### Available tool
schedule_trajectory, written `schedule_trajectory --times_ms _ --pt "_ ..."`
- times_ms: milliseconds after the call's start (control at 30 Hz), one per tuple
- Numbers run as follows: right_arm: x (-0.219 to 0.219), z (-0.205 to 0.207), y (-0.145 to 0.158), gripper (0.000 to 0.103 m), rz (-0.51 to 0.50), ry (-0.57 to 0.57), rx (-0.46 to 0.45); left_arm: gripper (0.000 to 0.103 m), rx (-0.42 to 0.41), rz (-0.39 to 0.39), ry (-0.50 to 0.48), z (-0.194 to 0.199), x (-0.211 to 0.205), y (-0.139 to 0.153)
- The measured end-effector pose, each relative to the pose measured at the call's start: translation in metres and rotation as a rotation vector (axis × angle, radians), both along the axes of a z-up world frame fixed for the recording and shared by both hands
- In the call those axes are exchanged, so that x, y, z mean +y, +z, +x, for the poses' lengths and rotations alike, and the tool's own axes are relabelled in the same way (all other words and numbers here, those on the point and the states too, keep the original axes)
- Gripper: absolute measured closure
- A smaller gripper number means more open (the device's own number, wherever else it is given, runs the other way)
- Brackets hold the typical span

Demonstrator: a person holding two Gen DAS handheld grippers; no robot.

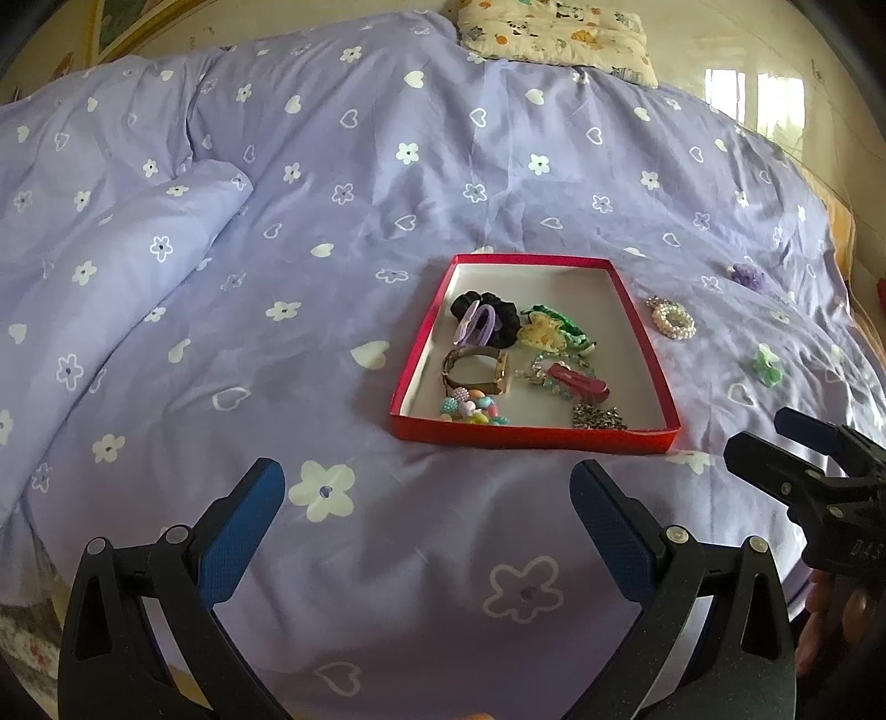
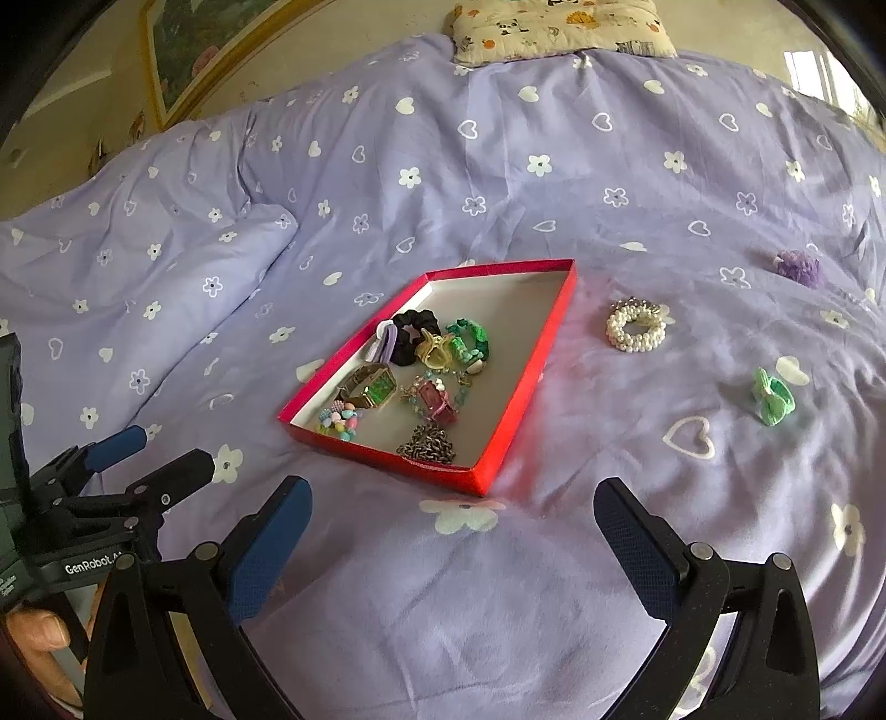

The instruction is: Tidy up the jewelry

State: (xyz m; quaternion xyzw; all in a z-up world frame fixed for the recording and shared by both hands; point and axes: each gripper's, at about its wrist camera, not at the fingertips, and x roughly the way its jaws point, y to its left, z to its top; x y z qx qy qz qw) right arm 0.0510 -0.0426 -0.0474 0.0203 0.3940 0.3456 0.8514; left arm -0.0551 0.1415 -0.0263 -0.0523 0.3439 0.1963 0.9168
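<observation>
A shallow red box lies on the purple bedspread and holds several pieces: a black scrunchie, a watch, bead bracelets and a chain. Right of the box on the bedspread lie a pearl bracelet, a green hair clip and a purple piece. My left gripper is open and empty, in front of the box. My right gripper is open and empty, in front of the box's near right corner.
A folded purple duvet bulges at the left. A patterned pillow lies at the far end. The right gripper shows in the left wrist view; the left gripper shows in the right wrist view.
</observation>
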Motion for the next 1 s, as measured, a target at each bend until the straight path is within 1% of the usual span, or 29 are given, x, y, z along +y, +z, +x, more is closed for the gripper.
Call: schedule_trajectory --times_ms 133,1000 --pt "-0.0018 -0.0002 0.0001 0.000 0.006 -0.009 -0.005 0.000 -0.014 0.003 -0.004 -0.0024 -0.0023 0.0022" --pt "-0.0009 -0.0003 0.0016 0.000 0.016 -0.004 0.000 0.000 -0.010 0.011 -0.009 -0.0022 -0.0035 0.0040"
